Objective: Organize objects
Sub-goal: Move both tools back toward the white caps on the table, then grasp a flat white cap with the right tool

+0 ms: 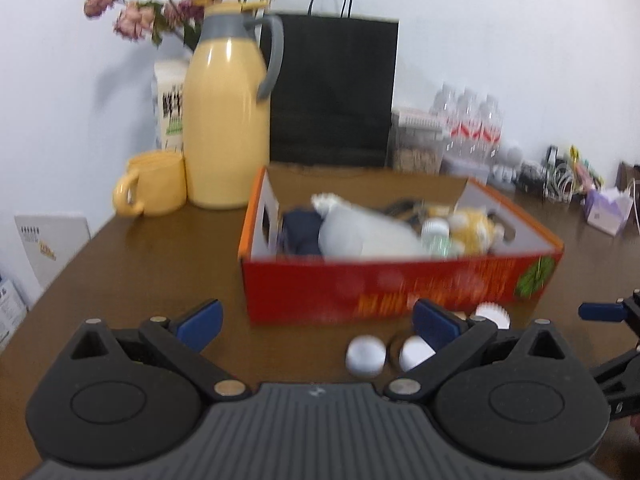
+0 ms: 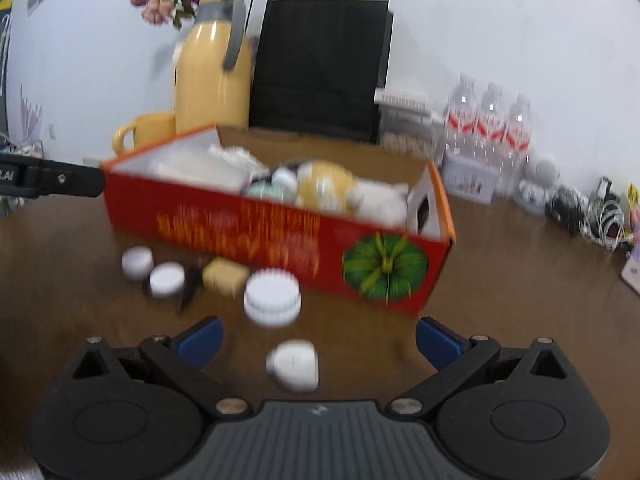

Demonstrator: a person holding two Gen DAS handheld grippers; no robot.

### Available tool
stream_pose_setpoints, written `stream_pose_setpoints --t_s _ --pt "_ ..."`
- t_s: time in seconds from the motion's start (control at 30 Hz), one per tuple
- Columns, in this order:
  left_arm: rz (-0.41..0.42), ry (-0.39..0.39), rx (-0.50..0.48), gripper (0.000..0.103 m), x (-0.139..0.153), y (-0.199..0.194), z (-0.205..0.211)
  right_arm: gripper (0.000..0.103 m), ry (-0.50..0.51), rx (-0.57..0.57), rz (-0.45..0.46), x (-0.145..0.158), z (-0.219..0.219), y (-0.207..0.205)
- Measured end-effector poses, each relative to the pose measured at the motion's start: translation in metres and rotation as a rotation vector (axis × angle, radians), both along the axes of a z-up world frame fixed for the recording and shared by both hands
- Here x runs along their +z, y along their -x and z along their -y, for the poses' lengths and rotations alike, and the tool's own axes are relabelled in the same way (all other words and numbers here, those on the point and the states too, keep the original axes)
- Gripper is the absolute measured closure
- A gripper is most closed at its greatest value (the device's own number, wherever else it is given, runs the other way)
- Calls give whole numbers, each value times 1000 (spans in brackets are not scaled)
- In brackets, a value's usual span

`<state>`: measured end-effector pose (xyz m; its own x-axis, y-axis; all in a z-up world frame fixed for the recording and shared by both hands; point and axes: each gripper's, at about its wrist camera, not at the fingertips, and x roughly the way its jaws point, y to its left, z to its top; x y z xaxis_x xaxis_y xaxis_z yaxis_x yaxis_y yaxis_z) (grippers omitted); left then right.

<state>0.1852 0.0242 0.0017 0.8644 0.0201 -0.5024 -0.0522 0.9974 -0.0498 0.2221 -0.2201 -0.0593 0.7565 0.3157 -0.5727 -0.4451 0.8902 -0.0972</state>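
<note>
While both views are blurred, the red cardboard box [image 2: 280, 236] sits mid-frame on the brown table [image 2: 500, 280], open-topped and printed with yellow lettering and a green pumpkin. It holds soft toys and small bottles. White-capped jars [image 2: 272, 298] lie before it. Left gripper [image 1: 316, 322] and right gripper [image 2: 318, 340]: jaws spread wide, empty.

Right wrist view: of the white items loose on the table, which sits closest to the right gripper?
The smooth rounded white piece, lying directly ahead between the open fingers of the right gripper. The ridged white lid and two small white caps lie farther off, toward the red box.
</note>
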Motion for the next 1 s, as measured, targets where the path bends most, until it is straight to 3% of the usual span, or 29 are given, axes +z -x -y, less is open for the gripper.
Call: stream_pose_setpoints --t_s 0.13,0.27,0.33,0.37,0.47,0.63,1.0 --pt "-44 2 2 0 -16 7 -1 12 -7 -5 -33 -9 3 3" --pt "-56 0 8 0 -22 10 -1 35 -23 15 -56 -10 1 1" --pt "-56 3 10 0 -23 11 -1 40 -41 22 -64 -11 1 0" --pt "-55 3 11 0 -23 11 -1 46 -47 24 -65 -11 1 0" --pt "-58 8 10 0 -23 9 -1 79 -62 44 -63 -11 -1 1" --pt "-60 10 15 0 -25 9 -2 79 -67 47 -57 -9 -5 3" --pt "-87 -31 -6 0 -30 -3 7 79 -118 -10 64 1 -6 13"
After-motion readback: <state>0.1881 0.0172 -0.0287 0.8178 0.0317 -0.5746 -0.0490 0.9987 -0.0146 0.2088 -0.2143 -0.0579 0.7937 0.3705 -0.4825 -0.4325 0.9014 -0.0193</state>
